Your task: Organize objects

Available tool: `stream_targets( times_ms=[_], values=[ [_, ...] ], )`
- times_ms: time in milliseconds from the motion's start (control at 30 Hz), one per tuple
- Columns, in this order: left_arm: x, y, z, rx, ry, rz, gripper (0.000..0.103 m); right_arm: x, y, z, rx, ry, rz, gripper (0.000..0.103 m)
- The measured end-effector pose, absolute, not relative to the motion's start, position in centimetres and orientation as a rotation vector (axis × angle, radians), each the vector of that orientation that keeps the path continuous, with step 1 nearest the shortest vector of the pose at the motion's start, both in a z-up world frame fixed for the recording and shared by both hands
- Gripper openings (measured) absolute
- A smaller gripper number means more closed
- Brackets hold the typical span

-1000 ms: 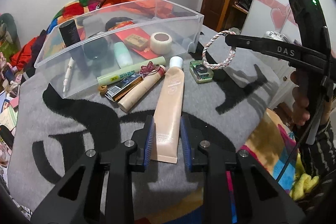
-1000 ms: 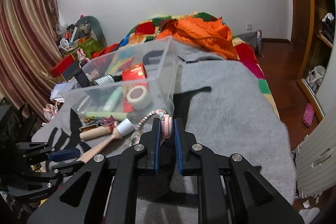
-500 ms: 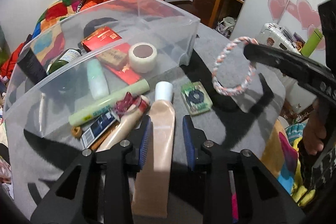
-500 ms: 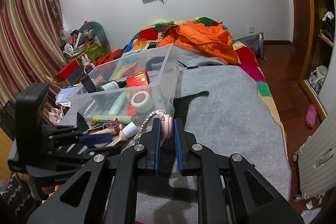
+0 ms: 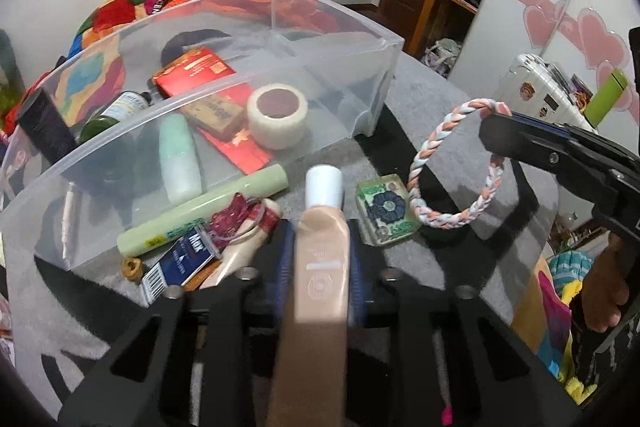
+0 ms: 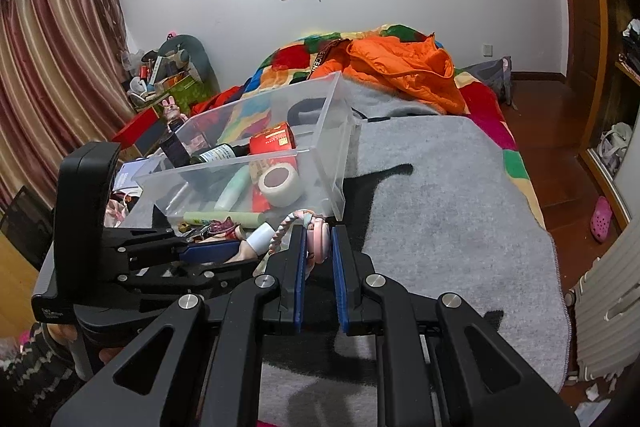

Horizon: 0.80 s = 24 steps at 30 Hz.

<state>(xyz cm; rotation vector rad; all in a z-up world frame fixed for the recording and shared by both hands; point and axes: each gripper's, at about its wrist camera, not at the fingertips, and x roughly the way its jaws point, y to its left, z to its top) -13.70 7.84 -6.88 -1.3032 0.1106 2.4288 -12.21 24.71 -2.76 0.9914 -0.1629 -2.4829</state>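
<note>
Looking along our left gripper (image 5: 320,259), we see its jaws closing on a beige tube (image 5: 318,267) that lies between the pads, white cap pointing away from us. Just left of the tips sit a second tube, a blue packet (image 5: 180,263) and a green stick (image 5: 204,211) against the clear bin (image 5: 344,23); just right of them lies a small green case (image 5: 386,211). Farther right, our right gripper (image 5: 496,131) holds up a braided ring (image 5: 456,163).

From the right wrist, we see our right gripper (image 6: 318,251) pinched tight on the braided ring (image 6: 316,239), with the bin (image 6: 332,131) ahead and to the left on the grey blanket (image 6: 460,207). Our left gripper (image 6: 224,251) reaches in from the left, low beside the tube's cap.
</note>
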Motion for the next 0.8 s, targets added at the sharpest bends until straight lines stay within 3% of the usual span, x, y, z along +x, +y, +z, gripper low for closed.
stream_targets(
  times_ms=[33, 100, 800],
  values=[
    [-13.6, 7.7, -6.8, -1.302, 0.103, 2.433, 0.008, -12.2, 24.7, -2.7, 0.989, -0.162, -2.484, 0.011],
    [-13.1, 7.2, -6.4, -1.289, 0.077, 2.442, 0.007, -12.3, 24.6, -2.4, 0.982, -0.162, -2.487, 0.011],
    [-9.2, 1.8, 0.4, -1.046, -0.037, 2.643, 0.006, -13.4, 21.6, 1.1, 0.881, -0.108, -2.483, 0.011]
  ],
)
